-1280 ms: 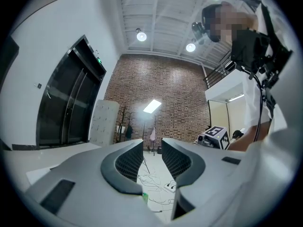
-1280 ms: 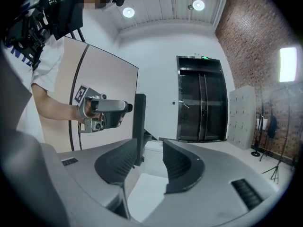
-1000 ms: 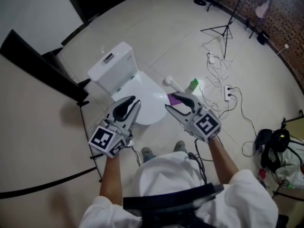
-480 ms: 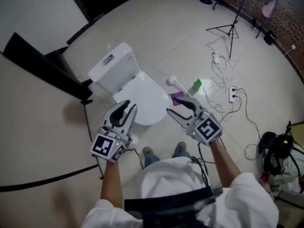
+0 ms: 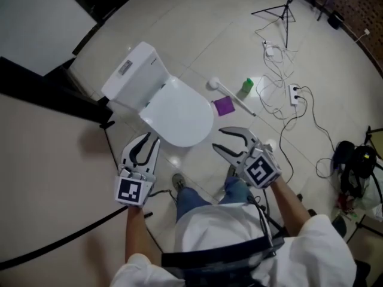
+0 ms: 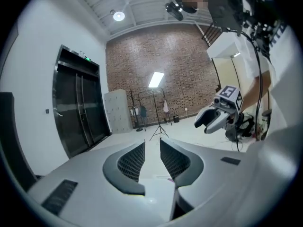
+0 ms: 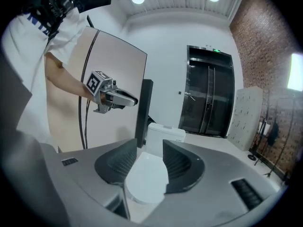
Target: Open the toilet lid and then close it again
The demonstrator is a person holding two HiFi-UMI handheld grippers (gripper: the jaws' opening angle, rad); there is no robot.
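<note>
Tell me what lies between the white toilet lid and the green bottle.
Head view: a flat purple square and a long white stick with a round end.

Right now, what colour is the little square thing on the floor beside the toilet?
The square thing is purple, clearest in the head view.

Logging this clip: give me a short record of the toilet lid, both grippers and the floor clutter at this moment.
lid: toilet lid down, closed over the bowl
tank: tank behind the lid
left: left gripper by the lid's front left edge, jaws apart, just opened a little, nothing between them
right: right gripper off the lid's front right, jaws apart, empty, lid in view beyond them
task state: lid not yet lifted
floor: purple item, green bottle, power strip
</note>
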